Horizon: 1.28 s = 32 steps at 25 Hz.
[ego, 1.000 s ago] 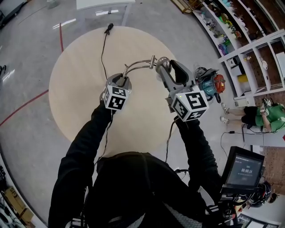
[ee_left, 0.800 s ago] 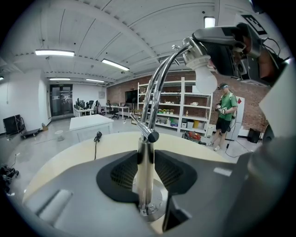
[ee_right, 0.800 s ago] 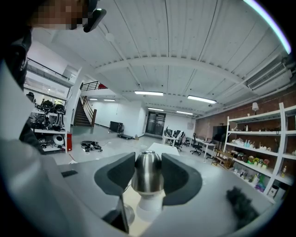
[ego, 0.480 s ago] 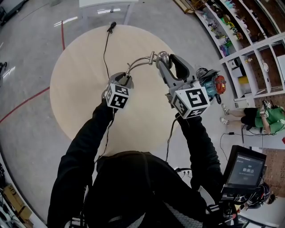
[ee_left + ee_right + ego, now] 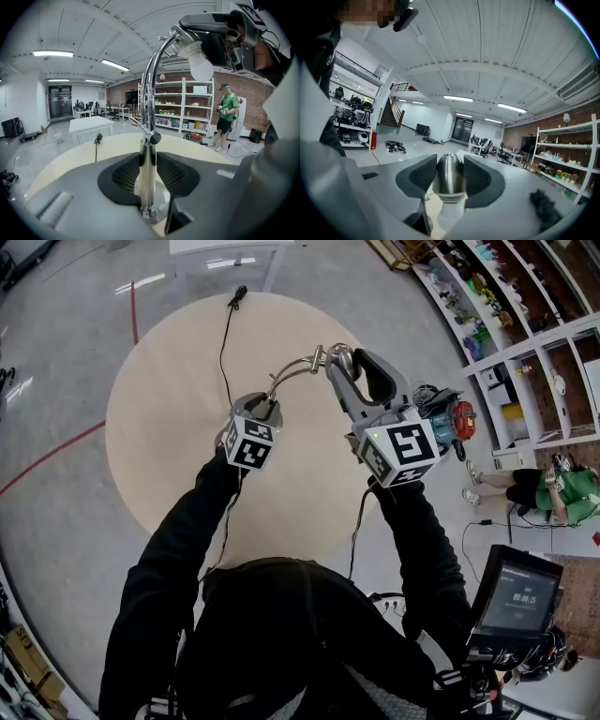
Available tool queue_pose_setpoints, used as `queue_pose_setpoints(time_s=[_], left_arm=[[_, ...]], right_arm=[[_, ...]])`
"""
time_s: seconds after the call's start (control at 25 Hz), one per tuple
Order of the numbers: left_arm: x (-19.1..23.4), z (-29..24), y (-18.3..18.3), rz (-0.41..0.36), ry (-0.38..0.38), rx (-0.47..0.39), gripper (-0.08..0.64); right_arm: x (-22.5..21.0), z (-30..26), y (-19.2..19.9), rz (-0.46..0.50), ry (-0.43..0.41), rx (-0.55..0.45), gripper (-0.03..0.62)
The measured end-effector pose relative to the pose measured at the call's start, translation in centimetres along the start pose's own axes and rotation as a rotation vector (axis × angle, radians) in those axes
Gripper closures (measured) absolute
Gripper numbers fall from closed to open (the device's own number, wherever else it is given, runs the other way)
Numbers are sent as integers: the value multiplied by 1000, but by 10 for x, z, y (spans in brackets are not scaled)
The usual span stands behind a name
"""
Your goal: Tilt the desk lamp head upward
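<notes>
Tilting judged under way | lamp head [image 5: 450, 171] clamped in right gripper [image 5: 450, 180], above table [image 5: 169, 427] | stem [image 5: 147, 197] clamped in left gripper [image 5: 148, 174] | stem to be braced; head to be rolled upward slowly at its neck; bulb [image 5: 449, 216] not to be squeezed

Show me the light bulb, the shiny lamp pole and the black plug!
light bulb [image 5: 200, 68]: left gripper view, on its white glass.
lamp pole [image 5: 148, 171]: left gripper view, on the upright tube above the base.
black plug [image 5: 236, 297]: head view, on its body at the cable's end.
</notes>
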<state>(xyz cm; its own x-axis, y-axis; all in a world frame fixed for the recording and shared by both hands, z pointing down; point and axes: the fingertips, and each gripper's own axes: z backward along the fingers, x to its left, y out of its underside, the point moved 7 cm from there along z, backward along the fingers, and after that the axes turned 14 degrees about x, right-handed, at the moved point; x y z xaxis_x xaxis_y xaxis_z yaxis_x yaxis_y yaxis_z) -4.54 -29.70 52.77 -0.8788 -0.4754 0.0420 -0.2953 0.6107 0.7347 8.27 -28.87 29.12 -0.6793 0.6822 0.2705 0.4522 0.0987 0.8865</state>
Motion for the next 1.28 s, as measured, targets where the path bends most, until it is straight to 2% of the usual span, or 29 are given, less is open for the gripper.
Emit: queue_pose_setpoints(time_s=[0.28,0.52,0.88,1.12,1.28], left_arm=[[-3,3,1,5,-4,-1,440],[-7,8,1,2,-4,0,439],[-10,10,0,3,-7,-3,439],[-12,10,1,7,-9,-3,439],[-12,10,0,8,-10,-4,440]], right_arm=[[9,-4,-11,37,4,-27,405],[15,-3,-19,14,-9,-56,408],[20,-6,-28,33,-27,-72,411],[28,-11,-36,95,-21,-68,413],[28,-13,-38,104,-18,-65,413]])
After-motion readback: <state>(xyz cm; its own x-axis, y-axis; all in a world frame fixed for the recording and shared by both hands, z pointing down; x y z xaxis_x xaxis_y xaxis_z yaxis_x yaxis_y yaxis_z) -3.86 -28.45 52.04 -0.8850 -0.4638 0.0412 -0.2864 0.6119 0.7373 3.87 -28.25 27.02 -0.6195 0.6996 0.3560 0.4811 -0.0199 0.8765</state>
